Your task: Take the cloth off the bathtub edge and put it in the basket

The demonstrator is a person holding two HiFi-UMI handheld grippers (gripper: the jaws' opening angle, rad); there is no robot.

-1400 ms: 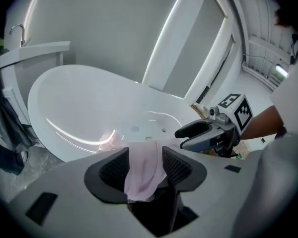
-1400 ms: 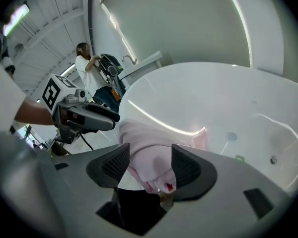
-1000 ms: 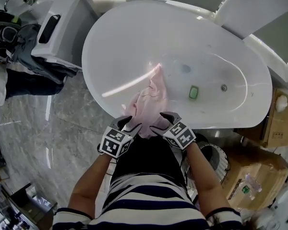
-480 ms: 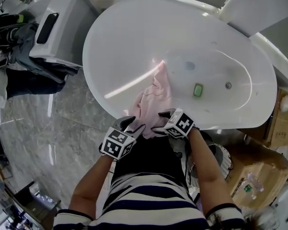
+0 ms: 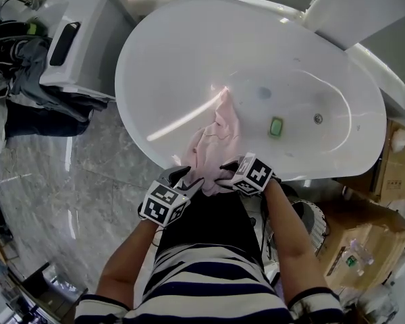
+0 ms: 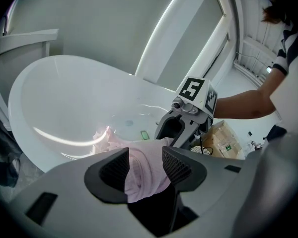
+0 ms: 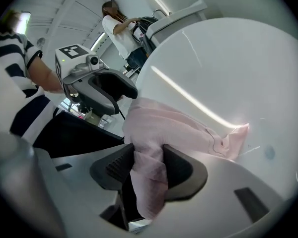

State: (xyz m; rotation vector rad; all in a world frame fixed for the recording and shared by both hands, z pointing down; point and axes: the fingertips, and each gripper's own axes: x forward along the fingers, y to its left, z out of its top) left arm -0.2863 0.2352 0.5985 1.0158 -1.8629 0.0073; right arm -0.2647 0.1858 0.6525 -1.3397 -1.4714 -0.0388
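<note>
The pink cloth (image 5: 216, 140) hangs over the near edge of the bathtub (image 5: 182, 52), part inside, part down the outside; L gripper (image 5: 187, 178) pinches its near-left bit, pads tight on it; R gripper (image 5: 224, 173), just beside on the right, has just been closing its jaws & now squeezes the near-right bit; a small green thing (image 5: 275, 126) lies in the tub, right of the cloth.

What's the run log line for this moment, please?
phase: grasp | cloth: pink, draped over bathtub rim, not yet lifted | left tongs: shut on cloth | right tongs: jaws just closed onto cloth
</note>
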